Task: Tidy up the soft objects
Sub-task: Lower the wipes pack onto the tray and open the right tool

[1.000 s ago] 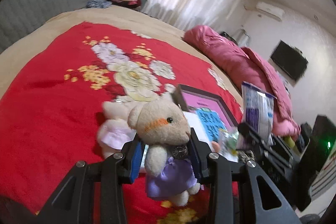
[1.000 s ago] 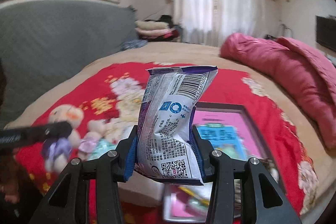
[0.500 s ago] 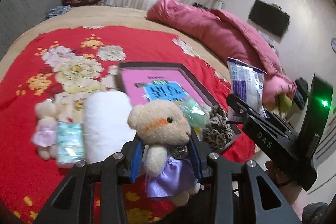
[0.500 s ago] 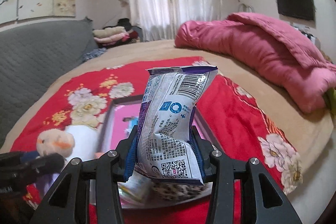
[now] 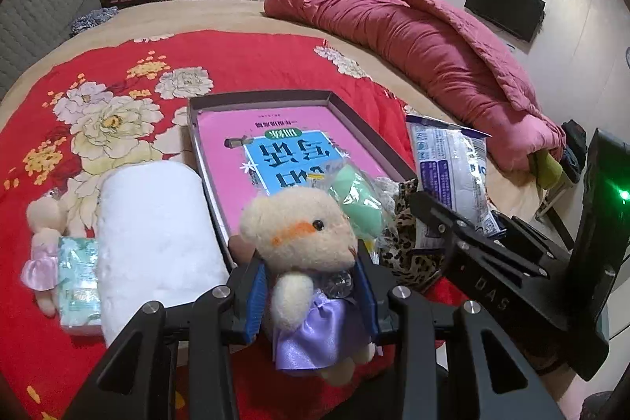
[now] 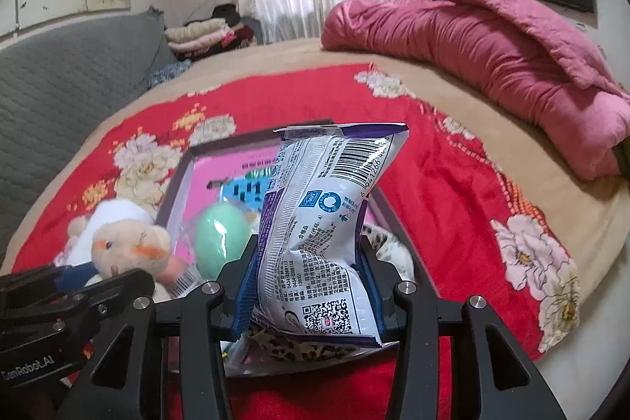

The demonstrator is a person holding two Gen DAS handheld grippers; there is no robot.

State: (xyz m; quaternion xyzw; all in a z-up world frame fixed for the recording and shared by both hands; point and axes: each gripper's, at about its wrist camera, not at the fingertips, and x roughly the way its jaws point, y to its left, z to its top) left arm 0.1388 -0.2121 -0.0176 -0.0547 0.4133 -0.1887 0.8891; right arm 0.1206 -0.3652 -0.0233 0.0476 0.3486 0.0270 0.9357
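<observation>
my left gripper has its jaws clamped on a small plush bear in a purple dress, pads pressing its body at lower centre of the left view. my right gripper has its jaws clamped on a white and purple packet, which stands upright between the pads at lower centre of the right view.

just beyond both, in the middle of each view, i see a shallow dark box with a pink floor, lying on a red flowered blanket. at its near end sit a green egg-shaped thing in clear wrap and a leopard-print cloth.

to the left of the box in the left view lies a white rolled towel, touching a pale green tissue pack, with a second little bear in a pink dress at the far left edge. a pink quilt is bunched at upper right of the right view.
</observation>
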